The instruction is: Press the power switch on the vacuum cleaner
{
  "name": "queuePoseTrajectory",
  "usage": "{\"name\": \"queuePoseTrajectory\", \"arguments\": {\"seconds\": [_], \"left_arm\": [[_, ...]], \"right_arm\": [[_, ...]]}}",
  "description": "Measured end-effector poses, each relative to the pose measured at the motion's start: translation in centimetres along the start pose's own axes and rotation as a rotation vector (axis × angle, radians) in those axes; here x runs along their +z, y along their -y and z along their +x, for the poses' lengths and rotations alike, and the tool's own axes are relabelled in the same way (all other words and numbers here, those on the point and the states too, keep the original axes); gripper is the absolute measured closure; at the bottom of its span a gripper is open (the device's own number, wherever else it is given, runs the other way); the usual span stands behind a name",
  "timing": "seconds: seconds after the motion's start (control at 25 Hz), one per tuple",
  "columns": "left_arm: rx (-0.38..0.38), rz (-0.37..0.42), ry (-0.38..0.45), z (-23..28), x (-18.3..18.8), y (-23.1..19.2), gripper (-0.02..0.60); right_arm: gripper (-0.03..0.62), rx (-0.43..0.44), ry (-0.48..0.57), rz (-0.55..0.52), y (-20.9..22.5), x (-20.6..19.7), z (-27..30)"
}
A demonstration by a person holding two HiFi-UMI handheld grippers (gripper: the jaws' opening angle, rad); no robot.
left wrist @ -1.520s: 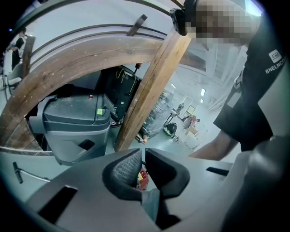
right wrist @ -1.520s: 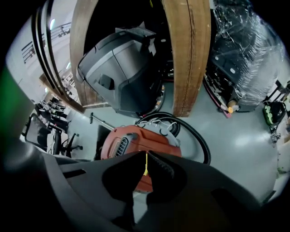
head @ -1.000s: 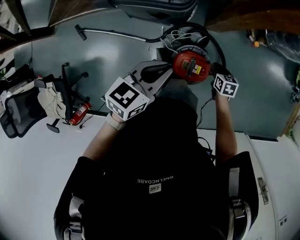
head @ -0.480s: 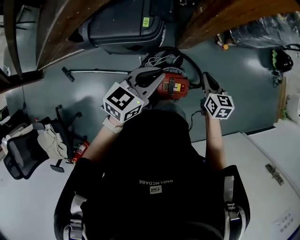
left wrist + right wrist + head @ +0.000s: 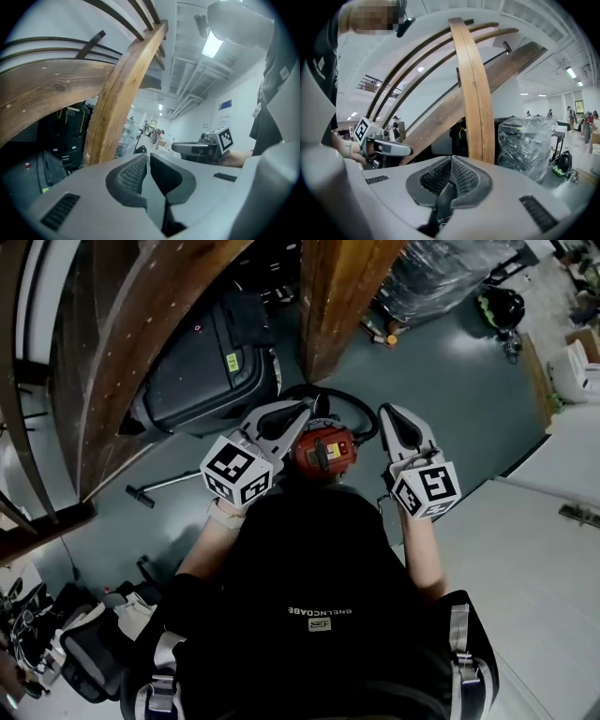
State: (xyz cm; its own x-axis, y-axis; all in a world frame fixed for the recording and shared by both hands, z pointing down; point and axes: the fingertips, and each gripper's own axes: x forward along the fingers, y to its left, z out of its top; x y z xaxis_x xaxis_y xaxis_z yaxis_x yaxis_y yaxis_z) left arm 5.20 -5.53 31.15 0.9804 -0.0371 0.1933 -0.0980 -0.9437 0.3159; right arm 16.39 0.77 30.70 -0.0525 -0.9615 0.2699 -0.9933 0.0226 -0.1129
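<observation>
The red vacuum cleaner (image 5: 323,452) stands on the grey floor straight below me, partly hidden by my body, with its black hose (image 5: 364,414) looped behind it. My left gripper (image 5: 302,410) hovers over the vacuum's left side, jaws together and empty. Level with it, my right gripper (image 5: 387,412) is held to the vacuum's right, also shut on nothing. Both point forward at the wooden beams, not down. The left gripper view shows its own jaws (image 5: 147,157) meeting and the right gripper (image 5: 183,147) beside them. The right gripper view shows closed pads (image 5: 451,158). No switch is discernible.
A dark hard case (image 5: 202,367) lies under curved wooden beams (image 5: 342,296) just ahead. A vacuum wand (image 5: 164,485) lies on the floor at left. An office chair (image 5: 84,652) is at lower left. A plastic-wrapped stack (image 5: 525,145) stands at right.
Both grippers have lifted up and away from the vacuum and now point forward. The head view has swung, so the vacuum sits lower and smaller in frame.
</observation>
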Motion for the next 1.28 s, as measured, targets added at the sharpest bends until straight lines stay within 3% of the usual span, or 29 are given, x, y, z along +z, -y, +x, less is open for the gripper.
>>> {"name": "queuePoseTrajectory", "arguments": {"seconds": [0.2,0.48,0.88,1.28], "left_arm": [[-0.097,0.048,-0.005,2.3,1.8,2.3,0.565],[-0.167,0.08,0.014,3.9,3.8,4.4,0.565],[-0.211,0.09,0.013,5.0,4.0,6.0,0.565],[-0.196,0.075,0.009,5.2,3.8,6.2,0.565]], "right_arm": [[0.565,-0.072,0.091,-0.04,0.3,3.3,-4.0],[0.565,-0.134,0.16,-0.057,0.2,5.1,-7.6],[0.565,-0.171,0.173,-0.068,0.5,5.0,-9.2],[0.565,-0.185,0.178,-0.04,1.4,5.1,-9.9]]}}
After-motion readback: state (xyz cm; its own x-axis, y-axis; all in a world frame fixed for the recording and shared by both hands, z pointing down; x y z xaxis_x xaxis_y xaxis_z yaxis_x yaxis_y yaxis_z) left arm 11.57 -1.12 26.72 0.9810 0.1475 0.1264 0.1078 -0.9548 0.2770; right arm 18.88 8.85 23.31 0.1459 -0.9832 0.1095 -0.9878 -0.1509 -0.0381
